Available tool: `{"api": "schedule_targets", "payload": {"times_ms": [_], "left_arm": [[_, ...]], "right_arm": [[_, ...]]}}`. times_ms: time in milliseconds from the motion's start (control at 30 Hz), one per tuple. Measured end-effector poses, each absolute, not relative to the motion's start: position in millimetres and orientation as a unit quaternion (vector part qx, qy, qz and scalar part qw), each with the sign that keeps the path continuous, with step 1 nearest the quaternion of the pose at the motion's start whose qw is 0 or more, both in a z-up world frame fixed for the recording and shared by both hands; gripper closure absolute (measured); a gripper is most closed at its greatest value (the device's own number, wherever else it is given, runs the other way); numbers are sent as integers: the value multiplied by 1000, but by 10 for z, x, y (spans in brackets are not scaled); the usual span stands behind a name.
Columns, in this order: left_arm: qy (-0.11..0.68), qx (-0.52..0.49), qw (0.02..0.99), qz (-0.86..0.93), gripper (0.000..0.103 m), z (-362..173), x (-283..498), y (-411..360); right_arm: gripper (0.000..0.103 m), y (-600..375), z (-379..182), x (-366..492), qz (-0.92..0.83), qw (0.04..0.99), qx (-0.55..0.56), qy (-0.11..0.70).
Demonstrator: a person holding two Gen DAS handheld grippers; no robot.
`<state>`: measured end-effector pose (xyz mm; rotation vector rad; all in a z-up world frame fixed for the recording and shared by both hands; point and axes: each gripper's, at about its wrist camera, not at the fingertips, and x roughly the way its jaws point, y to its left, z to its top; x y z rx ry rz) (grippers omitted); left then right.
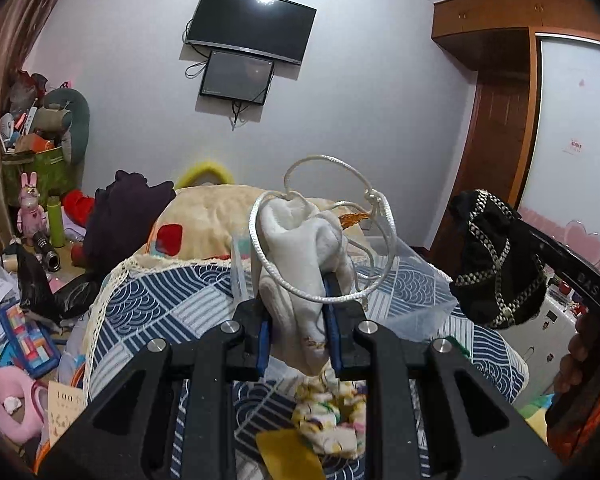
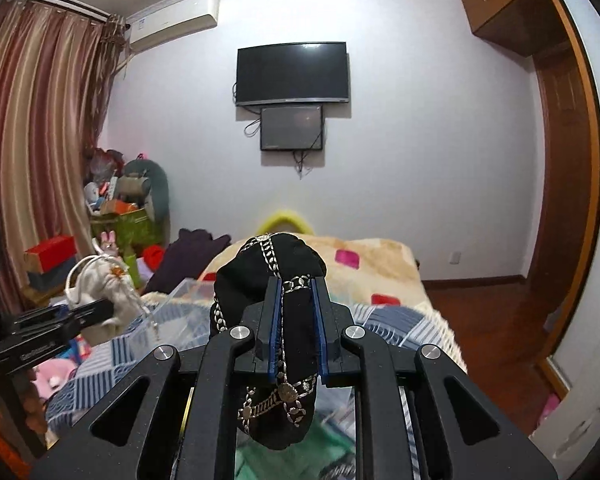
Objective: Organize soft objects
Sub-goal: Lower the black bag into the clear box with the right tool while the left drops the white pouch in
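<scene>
The clear plastic box (image 1: pixel 416 280) sits on the bed ahead of and below both grippers, between them; the left gripper (image 1: pixel 298 336) looks nearer, in my judgement. It is clamped on a white fleecy pouch (image 1: pixel 308 248) with a stiff cord loop; the right gripper (image 2: pixel 296 328) pinches a black soft pouch (image 2: pixel 276 280) with silver braid, held upright

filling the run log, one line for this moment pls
left claw: shut on white drawstring pouch | right claw: shut on black embroidered pouch | both above clear plastic bin
</scene>
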<state>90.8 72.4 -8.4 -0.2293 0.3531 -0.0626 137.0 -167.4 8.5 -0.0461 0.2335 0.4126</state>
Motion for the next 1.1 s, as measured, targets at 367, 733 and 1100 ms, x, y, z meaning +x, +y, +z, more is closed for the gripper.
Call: {"api": "schedule_targets", "payload": {"times_ms": [367,733,1100], "left_arm": [[219,-97,970,-39,80,-114,1354,680],[307,-70,947,-56,80,-445,1795,547],[337,-34,939,-61,80,-561,1901,350]], "right_arm": [[90,-1469,49,1779,167,977,-37,130],[90,-1307,-297,2106,187,950,-95,231],[86,-1266,-382,2265,207,924,-130,293]]}}
